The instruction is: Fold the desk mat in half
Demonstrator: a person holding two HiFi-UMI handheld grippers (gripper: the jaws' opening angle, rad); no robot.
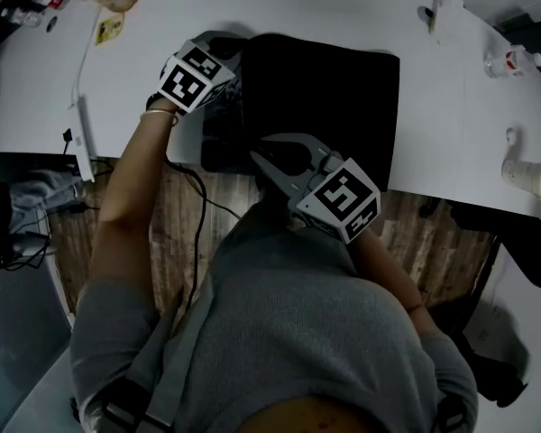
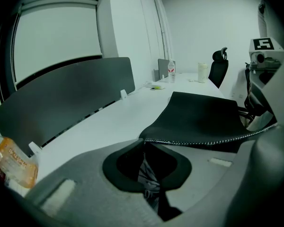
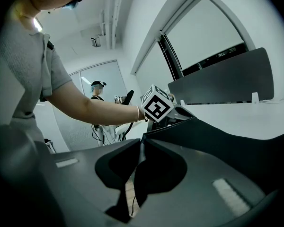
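Where both jaws close, the desk mat (image 1: pixel 334 97) sits pinched.

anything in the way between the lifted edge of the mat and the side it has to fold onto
Nothing visible does. The left tongs and right tongs are shut on the lifted edge of the desk mat, and its flat half ahead is bare. The bottle stands on the desk, well clear of the mat.
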